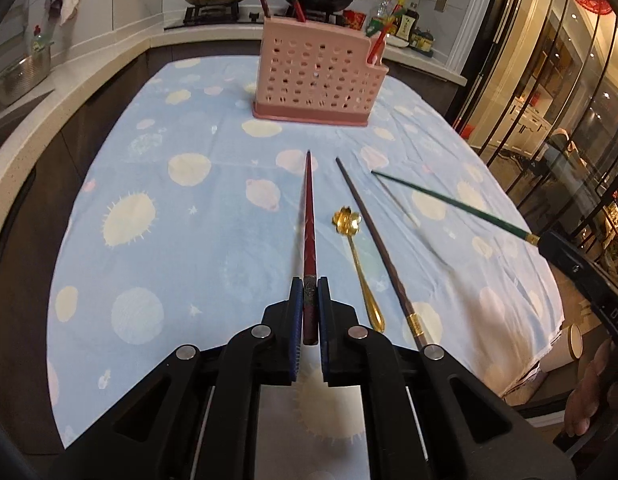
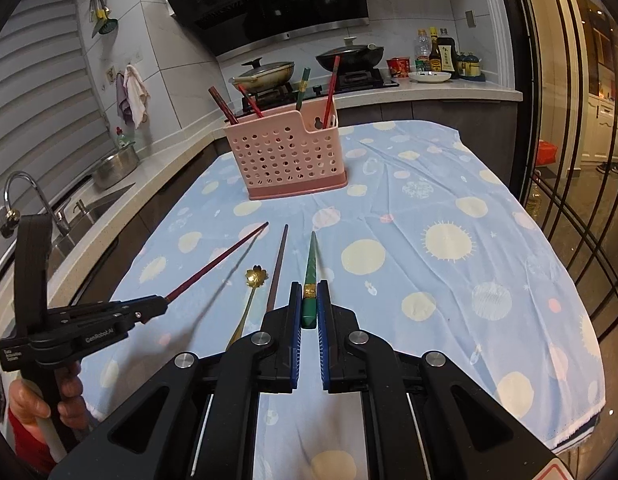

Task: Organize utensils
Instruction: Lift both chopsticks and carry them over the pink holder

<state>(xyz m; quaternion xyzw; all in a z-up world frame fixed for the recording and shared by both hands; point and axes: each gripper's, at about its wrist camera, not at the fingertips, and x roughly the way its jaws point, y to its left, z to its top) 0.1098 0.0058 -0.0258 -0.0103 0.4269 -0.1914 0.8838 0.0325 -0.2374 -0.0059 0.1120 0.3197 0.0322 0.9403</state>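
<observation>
Nearest the left wrist camera, the left claw (image 1: 309, 300) is clamped on the thick end of a dark red lacquered chopstick (image 1: 309, 216), whose tip points ahead and appears lifted clear of the pale blue cloth with cream planets that covers the bench (image 1: 157, 184). The right claw (image 2: 309, 300) is likewise clamped on the butt of a green chopstick with a gold band (image 2: 311, 264), held off the cloth.

Still lying on the cloth between the two held sticks are a gold metal spoon with a flower-shaped bowl (image 1: 347, 220) and, just beside it, a dark brown wooden chopstick with a gold collar (image 1: 373, 232).

Farther on stands the pink perforated plastic utensil holder (image 1: 313, 76), upright on its darker base, with several red chopsticks and a green one already standing in it.

To do this step well, I judge each stick should travel tip-first toward the holder with the grip kept firm, since a hold at the very butt lets the long end swing. Tilt each stick close to vertical before lowering it, aim at an open part of a compartment away from the sticks already inside, and let go only once the tip is well below the rim. Bringing them in one at a time would keep the two from crossing over the holder.
</observation>
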